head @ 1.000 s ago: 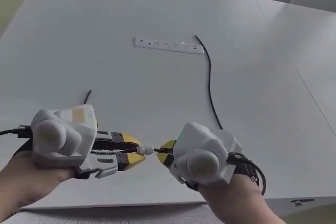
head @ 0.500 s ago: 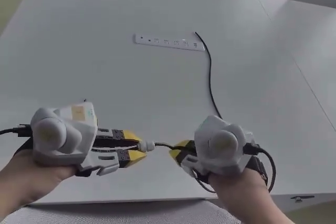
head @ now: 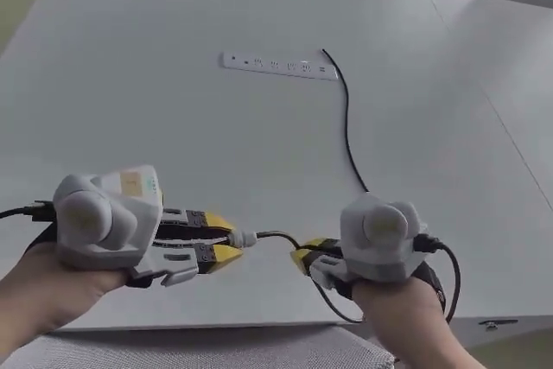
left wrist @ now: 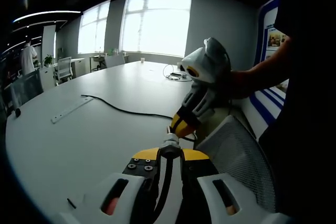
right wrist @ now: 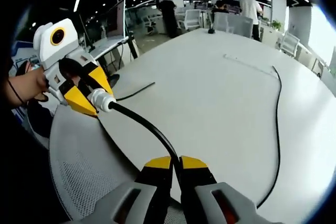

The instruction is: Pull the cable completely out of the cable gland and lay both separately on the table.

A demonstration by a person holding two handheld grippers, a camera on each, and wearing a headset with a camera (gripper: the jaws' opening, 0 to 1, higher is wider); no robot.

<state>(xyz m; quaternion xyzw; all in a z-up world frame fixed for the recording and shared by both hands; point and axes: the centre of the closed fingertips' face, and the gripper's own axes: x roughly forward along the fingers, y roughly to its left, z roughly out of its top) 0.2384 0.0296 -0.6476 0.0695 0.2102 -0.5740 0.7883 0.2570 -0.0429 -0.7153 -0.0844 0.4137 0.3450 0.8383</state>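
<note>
A white cable gland (head: 241, 238) is clamped between the yellow tips of my left gripper (head: 223, 241), just above the near edge of the white table (head: 155, 136). A black cable (head: 276, 236) leaves the gland and curves to my right gripper (head: 301, 257), which is shut on it. In the right gripper view the gland (right wrist: 101, 101) sits at the left gripper's tips, and the cable (right wrist: 148, 125) arcs down into my own shut gripper (right wrist: 176, 162). In the left gripper view the gland (left wrist: 169, 146) pokes out of my gripper (left wrist: 169, 155), with the right gripper (left wrist: 184, 125) close beyond.
A white power strip (head: 278, 66) lies mid-table, and its black cord (head: 347, 131) runs toward the near right edge. A grey mesh chair (head: 199, 353) is under the table edge. People and office chairs stand far off in the room (right wrist: 247, 9).
My right gripper has moved right and away from the left one. A longer stretch of black cable now shows between the gland and the right gripper. The left gripper has hardly moved.
</note>
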